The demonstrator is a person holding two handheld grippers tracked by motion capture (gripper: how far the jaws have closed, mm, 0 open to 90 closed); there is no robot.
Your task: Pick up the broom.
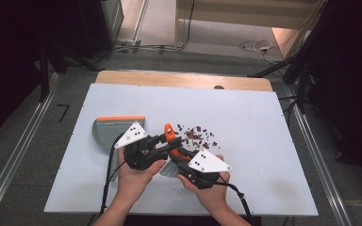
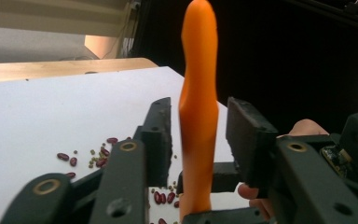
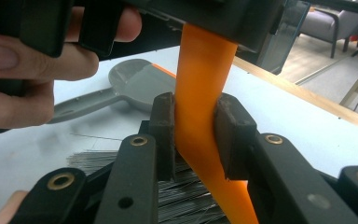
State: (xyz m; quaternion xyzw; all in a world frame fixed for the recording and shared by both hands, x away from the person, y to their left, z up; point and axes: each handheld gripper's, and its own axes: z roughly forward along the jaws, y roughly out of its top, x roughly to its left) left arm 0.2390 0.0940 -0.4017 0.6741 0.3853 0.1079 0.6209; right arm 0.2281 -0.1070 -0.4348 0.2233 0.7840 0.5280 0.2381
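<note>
1. The right gripper (image 3: 193, 135) is clenched on the orange plastic handle of a small hand brush (image 3: 203, 93); in the right gripper view both black pads press flat against the handle's sides.
2. The left gripper (image 2: 200, 135) has the same handle (image 2: 199, 107) standing upright between its jaws. In the left gripper view the left pad lies against the handle, while a thin gap shows at the right pad, so a firm grasp cannot be confirmed.
3. From the high view, the two grippers (image 1: 143, 150) (image 1: 195, 165) meet over the near middle of the white desk (image 1: 264, 141), with the handle's orange tip (image 1: 168, 129) rising between them.
4. The brush's grey bristles (image 3: 168, 186) fan out just below the right gripper, low over the desk.
5. A scatter of small dark red beans and greenish seeds (image 1: 197, 135) lies on the desk just beyond the brush.
6. A grey plastic dustpan with an orange front edge (image 1: 113, 129) rests on the desk to the left of the grippers, apart from the beans.
</note>
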